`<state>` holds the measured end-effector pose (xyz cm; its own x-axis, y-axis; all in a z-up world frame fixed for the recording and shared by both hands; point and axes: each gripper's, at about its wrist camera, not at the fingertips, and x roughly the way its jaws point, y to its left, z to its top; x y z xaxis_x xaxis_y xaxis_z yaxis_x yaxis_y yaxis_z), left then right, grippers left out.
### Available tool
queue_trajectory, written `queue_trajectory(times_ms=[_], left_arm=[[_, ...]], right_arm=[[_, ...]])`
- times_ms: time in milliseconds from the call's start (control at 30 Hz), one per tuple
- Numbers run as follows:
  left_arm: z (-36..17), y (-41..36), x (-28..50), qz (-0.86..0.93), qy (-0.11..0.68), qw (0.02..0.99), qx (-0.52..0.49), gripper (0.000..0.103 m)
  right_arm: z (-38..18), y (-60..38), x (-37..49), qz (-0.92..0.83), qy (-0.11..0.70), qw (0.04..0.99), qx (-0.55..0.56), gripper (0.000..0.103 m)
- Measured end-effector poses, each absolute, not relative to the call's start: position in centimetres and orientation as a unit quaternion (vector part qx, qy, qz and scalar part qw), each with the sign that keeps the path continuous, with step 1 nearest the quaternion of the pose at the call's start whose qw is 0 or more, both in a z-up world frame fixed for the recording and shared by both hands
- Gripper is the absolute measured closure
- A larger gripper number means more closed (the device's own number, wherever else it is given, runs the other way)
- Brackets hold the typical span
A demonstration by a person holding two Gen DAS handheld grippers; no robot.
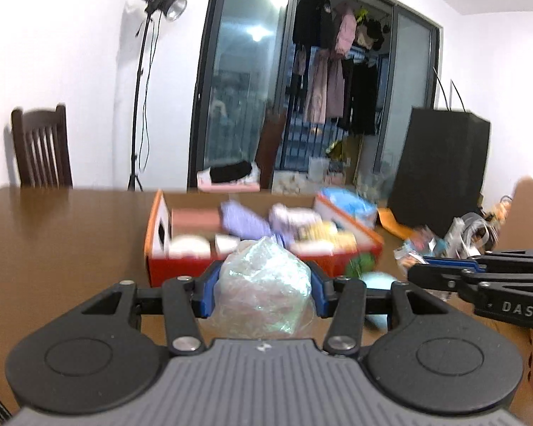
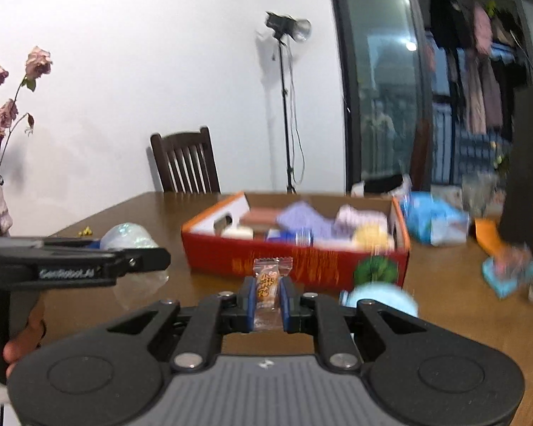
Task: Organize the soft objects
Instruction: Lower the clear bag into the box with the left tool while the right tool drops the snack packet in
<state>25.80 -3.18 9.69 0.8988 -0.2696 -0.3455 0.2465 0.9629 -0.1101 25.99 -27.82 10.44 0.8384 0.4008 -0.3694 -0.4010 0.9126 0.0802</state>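
Crumpled clear plastic bag point(image 1: 264, 289) clamped between blue pads of left hand-held gripper point(image 1: 264, 291), held above the table point(image 1: 71, 241), just near of the red cardboard box point(image 1: 181, 266). Small orange-print snack packet point(image 2: 267, 289) pinched upright in right hand-held gripper point(image 2: 267, 301), jaws nearly together on it, also in front of the box's near wall. Box sits mid-table, filled with blurred soft items: purple cloths, something yellow, white pieces. Light-blue round object point(image 2: 380, 300) lies on table near the box's right corner. Blue package point(image 2: 433, 222) right of box. Dark chair point(image 2: 184, 163) and light stand point(image 2: 286, 106) at far side, dried flowers point(image 2: 7, 106) far left.
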Motion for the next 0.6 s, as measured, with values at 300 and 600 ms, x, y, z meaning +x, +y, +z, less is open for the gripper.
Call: queue_trajectory(times_ms=[300,600], left_arm=[[10.2,-4.1,41.8,-0.132,0.228,0.965,-0.012,0.053],[5.5,-2.2,49.3,-0.106,0.272,0.953,-0.074,0.021]], right_arm=[[11.3,-28.4,43.5,0.220,0.246,0.943,0.041,0.089],[7.4,-26.2,52.1,0.208,0.298,0.931,0.020,0.086]])
